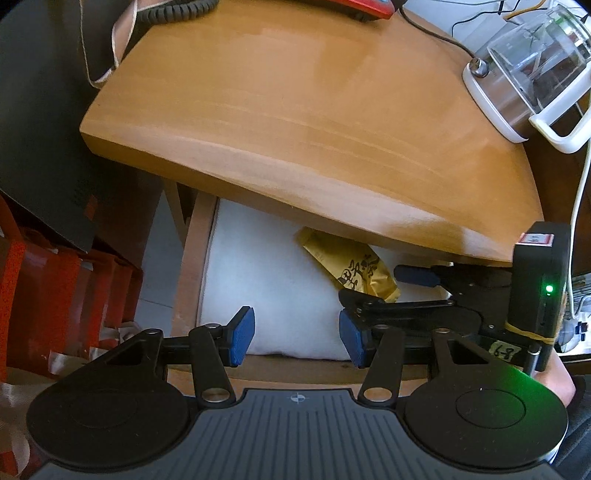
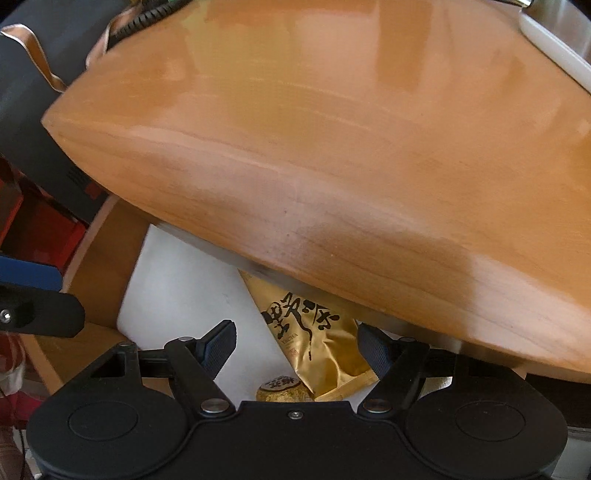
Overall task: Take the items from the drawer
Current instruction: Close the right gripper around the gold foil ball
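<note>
Under the wooden desk top (image 1: 295, 110), the drawer (image 1: 192, 258) stands pulled out, showing its white lining. A gold packet (image 2: 317, 343) with black characters lies flat in it, its far end hidden under the desk edge. A small round gold-wrapped item (image 2: 282, 391) sits just in front of the packet. My right gripper (image 2: 295, 349) is open, one finger on each side of the packet's near end, not touching it. My left gripper (image 1: 297, 338) is open over the bare white lining, left of the packet (image 1: 351, 269). The right gripper (image 1: 369, 284) shows from the side there.
A clear jug on a white base (image 1: 528, 74) stands at the desk's far right, with cables behind it. A red phone (image 1: 362, 7) with a coiled cord sits at the back. Red bags (image 1: 55, 288) and a black panel (image 1: 37, 129) fill the left side.
</note>
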